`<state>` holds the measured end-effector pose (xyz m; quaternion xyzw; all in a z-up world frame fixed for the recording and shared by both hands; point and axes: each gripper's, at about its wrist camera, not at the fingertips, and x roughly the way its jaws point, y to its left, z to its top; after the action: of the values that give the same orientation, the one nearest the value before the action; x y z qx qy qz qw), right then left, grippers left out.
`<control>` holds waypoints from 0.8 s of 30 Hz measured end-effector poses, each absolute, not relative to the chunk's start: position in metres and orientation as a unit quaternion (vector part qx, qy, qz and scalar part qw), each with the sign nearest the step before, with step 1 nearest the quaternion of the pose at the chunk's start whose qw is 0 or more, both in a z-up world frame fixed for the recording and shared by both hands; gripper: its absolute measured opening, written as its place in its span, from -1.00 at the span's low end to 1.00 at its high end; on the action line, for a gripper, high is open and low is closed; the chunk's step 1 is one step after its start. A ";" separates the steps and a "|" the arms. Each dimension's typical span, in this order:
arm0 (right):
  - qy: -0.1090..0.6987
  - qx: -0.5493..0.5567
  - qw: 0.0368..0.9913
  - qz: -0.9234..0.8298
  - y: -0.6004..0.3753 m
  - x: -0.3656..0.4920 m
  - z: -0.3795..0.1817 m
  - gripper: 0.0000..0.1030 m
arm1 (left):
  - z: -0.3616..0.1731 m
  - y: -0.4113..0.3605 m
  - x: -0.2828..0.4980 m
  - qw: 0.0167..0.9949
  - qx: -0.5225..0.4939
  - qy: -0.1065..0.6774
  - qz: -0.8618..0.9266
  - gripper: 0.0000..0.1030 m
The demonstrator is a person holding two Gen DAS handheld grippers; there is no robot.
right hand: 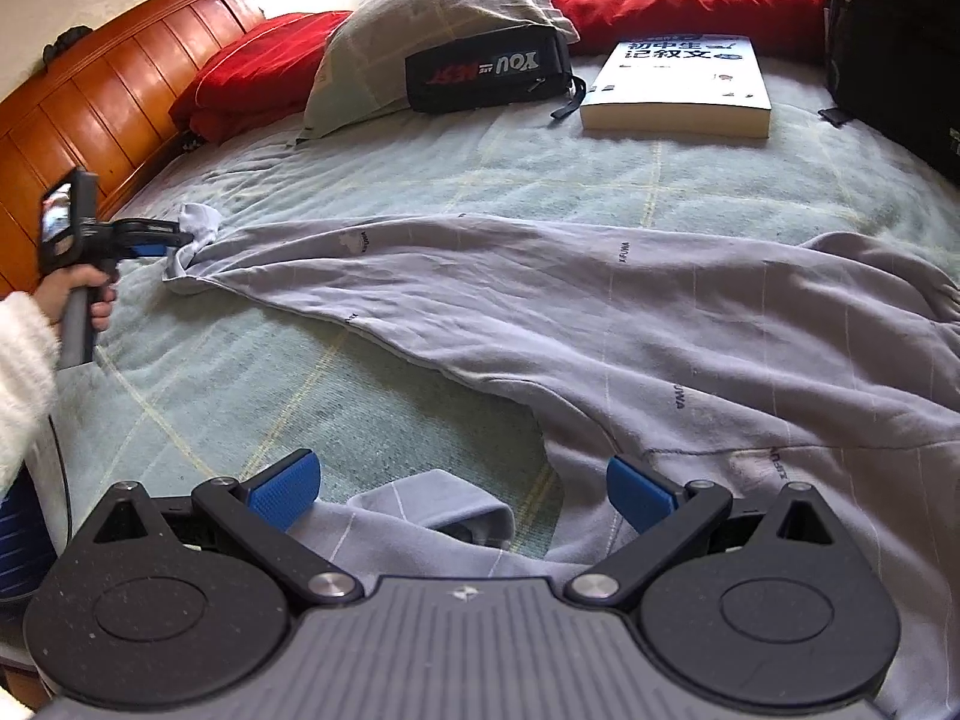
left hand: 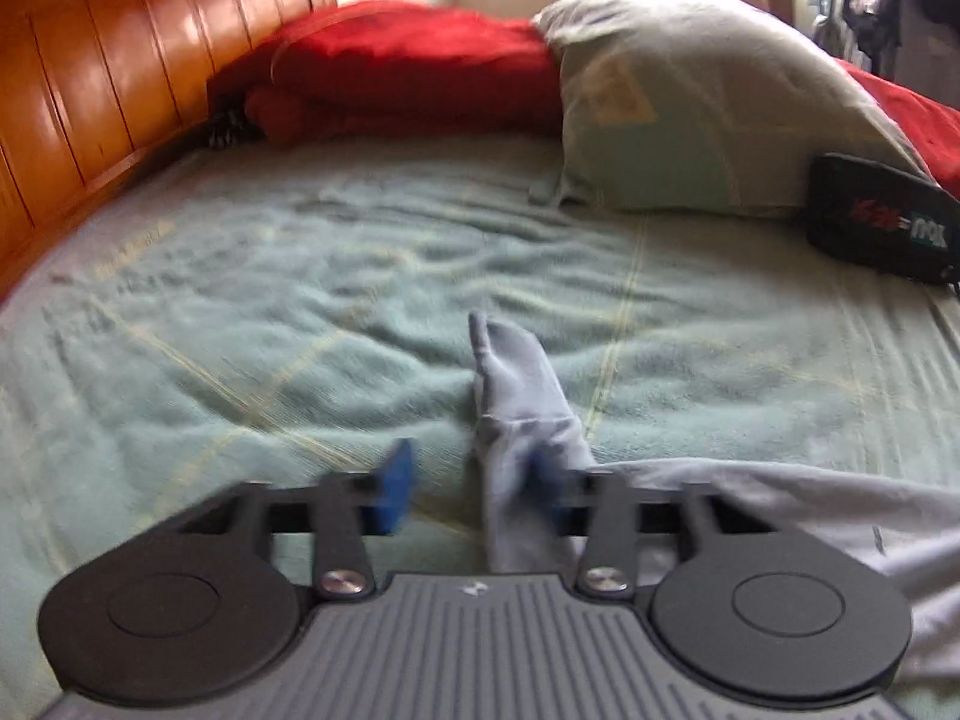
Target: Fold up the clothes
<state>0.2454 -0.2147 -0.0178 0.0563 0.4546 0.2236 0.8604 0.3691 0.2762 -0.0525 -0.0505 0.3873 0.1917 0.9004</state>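
The grey garment [right hand: 600,312] lies spread in front of the pillow [right hand: 420,18], the left gripper [left hand: 474,480] apparently pinching a sleeve end, the right gripper [right hand: 462,492] spread wide over the near edge, so keep the cloth taut and wrinkle-free.

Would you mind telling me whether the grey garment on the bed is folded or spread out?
Spread out, unfolded: the grey printed garment lies in one wrinkled layer across the green blanket, one end bunched at the left gripper.
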 end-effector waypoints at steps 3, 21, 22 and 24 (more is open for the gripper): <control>0.456 0.053 0.861 0.217 -0.217 0.245 -0.019 1.00 | -0.050 0.272 0.359 0.911 -0.037 0.368 0.183 -0.89; 0.456 0.049 0.860 0.221 -0.208 0.251 -0.020 1.00 | -0.054 0.308 0.355 0.898 -0.121 0.378 0.188 -0.22; 0.457 0.050 0.861 0.218 -0.209 0.251 -0.021 1.00 | -0.055 0.309 0.359 0.898 -0.131 0.378 0.184 -0.23; 0.459 0.052 0.861 0.212 -0.211 0.251 -0.021 1.00 | -0.057 0.310 0.367 0.897 -0.152 0.377 0.176 -0.30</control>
<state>0.2506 -0.2113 -0.0215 0.0522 0.4590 0.2122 0.8611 0.3671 0.3100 -0.0575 -0.1520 0.3767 0.1755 0.8968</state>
